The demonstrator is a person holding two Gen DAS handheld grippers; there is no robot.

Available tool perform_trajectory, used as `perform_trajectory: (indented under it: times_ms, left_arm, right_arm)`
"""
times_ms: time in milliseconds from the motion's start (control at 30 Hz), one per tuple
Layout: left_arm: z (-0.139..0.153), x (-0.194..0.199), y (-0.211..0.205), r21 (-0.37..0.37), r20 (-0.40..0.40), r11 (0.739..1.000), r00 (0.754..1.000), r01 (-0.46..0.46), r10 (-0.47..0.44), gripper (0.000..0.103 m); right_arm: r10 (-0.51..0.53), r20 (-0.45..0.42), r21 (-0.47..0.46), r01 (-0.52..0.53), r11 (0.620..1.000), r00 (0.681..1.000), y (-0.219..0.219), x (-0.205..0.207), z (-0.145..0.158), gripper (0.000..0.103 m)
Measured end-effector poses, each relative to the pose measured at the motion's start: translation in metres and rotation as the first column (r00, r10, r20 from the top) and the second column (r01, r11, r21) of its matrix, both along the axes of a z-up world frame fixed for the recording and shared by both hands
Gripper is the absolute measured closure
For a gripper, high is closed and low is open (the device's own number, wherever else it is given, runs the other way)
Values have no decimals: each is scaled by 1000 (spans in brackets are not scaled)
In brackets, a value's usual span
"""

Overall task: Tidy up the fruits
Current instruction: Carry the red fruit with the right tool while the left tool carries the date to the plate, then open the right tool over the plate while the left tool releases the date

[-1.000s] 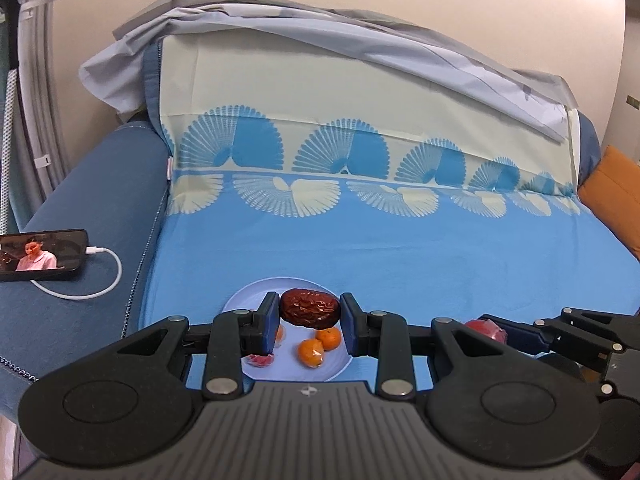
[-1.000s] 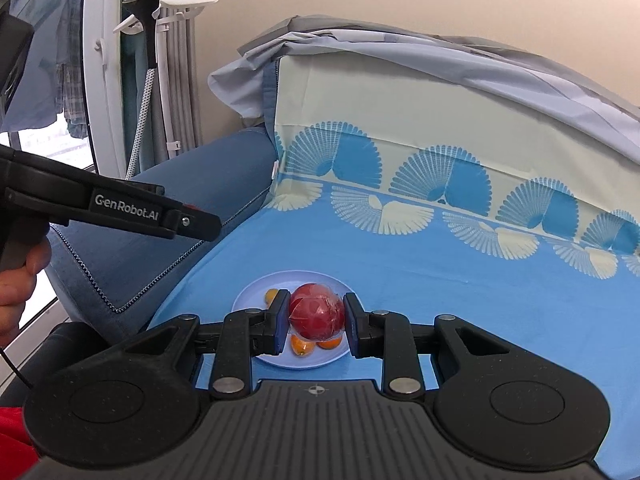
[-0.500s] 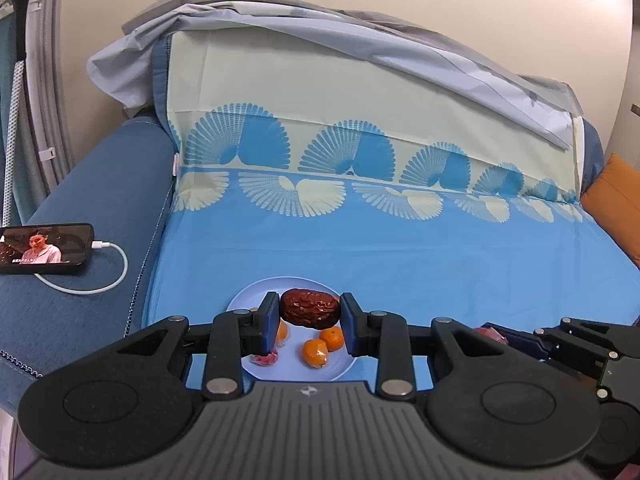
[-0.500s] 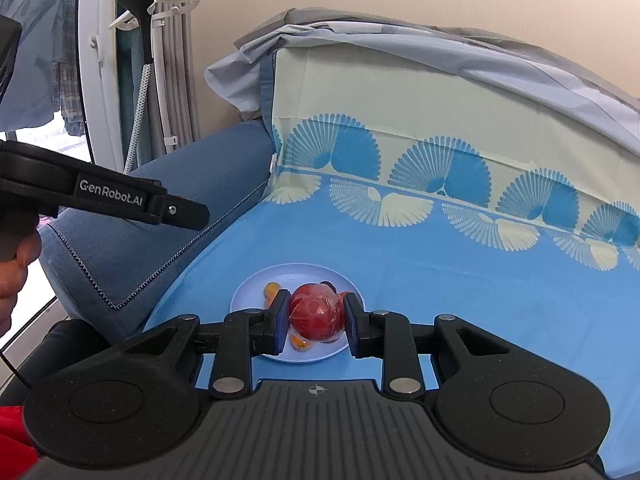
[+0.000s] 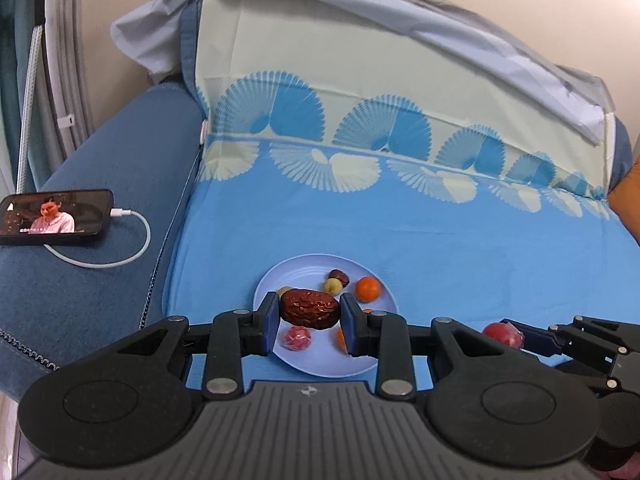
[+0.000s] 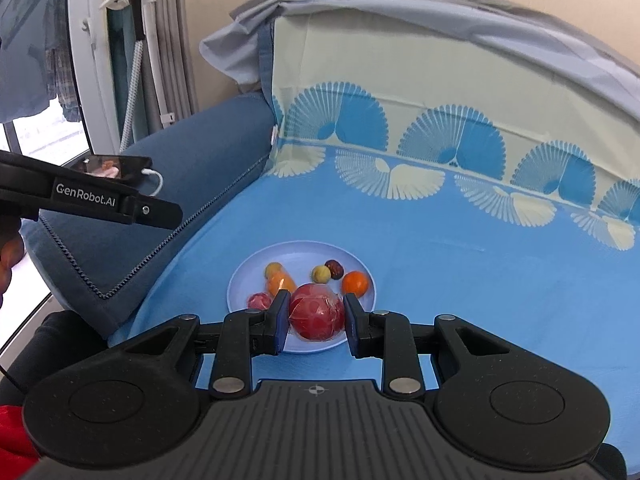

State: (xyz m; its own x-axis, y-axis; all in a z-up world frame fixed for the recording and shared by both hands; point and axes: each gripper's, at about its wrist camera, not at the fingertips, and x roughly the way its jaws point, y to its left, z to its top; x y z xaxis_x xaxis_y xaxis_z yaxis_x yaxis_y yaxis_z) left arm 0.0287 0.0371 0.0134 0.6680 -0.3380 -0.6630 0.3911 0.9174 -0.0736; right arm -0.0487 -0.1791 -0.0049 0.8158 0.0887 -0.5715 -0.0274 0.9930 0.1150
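Holding a wrinkled red date (image 5: 309, 313) clamped in my left gripper (image 5: 309, 327) and a wrapped red fruit (image 6: 317, 317) in my right gripper (image 6: 317, 330), both above the blue plate (image 6: 244, 276); plate holds a tangerine (image 6: 354, 283), small fruits; phone (image 5: 54, 216) charges on the sofa arm (image 5: 120, 184).

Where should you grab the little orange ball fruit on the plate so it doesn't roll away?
Take the small orange fruit across its widest middle, coming straight down from above. It is round and sits loose near the right rim of the plate, so pads on two opposite sides should stop it rolling. A dark fruit sits close on its left, so keep clear of that.
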Motion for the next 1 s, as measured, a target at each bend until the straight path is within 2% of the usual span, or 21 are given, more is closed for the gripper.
perform_trajectory:
  times_ms: [200,500,1000]
  left_arm:
    - [-19,38,-15,45,-52,999,999,-6,8,68]
    - [-62,99,-40,133,-178,991,984,7,16,68]
    - [-115,156,-74,215,-247,975,969,54,1,68]
  right_arm:
    - [16,-40,5,-16,1000,999,-2,36,-16,73]
    - [31,-109,14,-30,999,994,-13,98,-54,73]
    - [88,-182,-11,-92,996,979,-17,174,-107,73]
